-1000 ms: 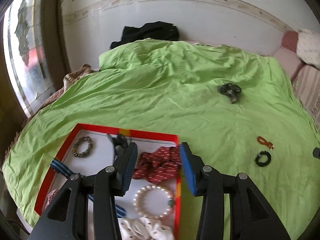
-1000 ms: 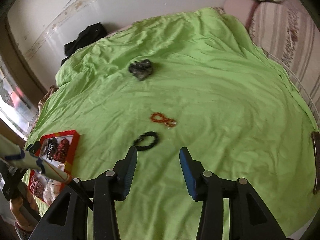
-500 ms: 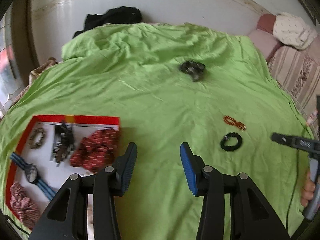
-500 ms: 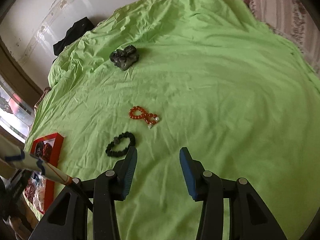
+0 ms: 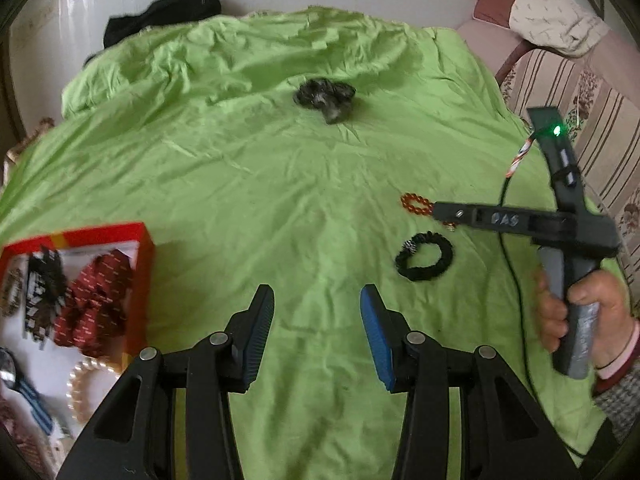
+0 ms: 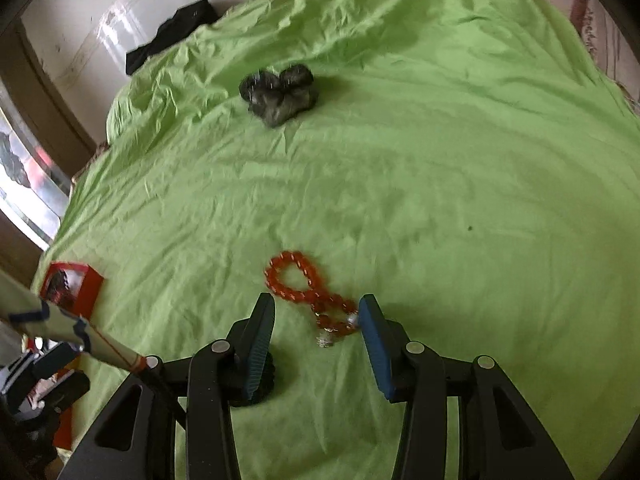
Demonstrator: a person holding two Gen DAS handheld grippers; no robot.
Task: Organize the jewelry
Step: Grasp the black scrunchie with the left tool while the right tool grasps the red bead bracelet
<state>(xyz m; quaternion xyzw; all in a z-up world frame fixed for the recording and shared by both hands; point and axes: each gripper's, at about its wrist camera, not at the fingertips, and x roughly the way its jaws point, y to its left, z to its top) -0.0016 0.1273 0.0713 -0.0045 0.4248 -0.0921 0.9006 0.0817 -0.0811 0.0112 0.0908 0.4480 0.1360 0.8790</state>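
Rumpled green sheet bears a looped orange bead bracelet between the right gripper's parted jaws.

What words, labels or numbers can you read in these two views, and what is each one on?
"PAS", or possibly "DAS": raised letters, blurred, on the side of the right gripper, seen in the left wrist view.
Small white marks on the red scrunchie in the red box: too small to read.
Nothing else legible.
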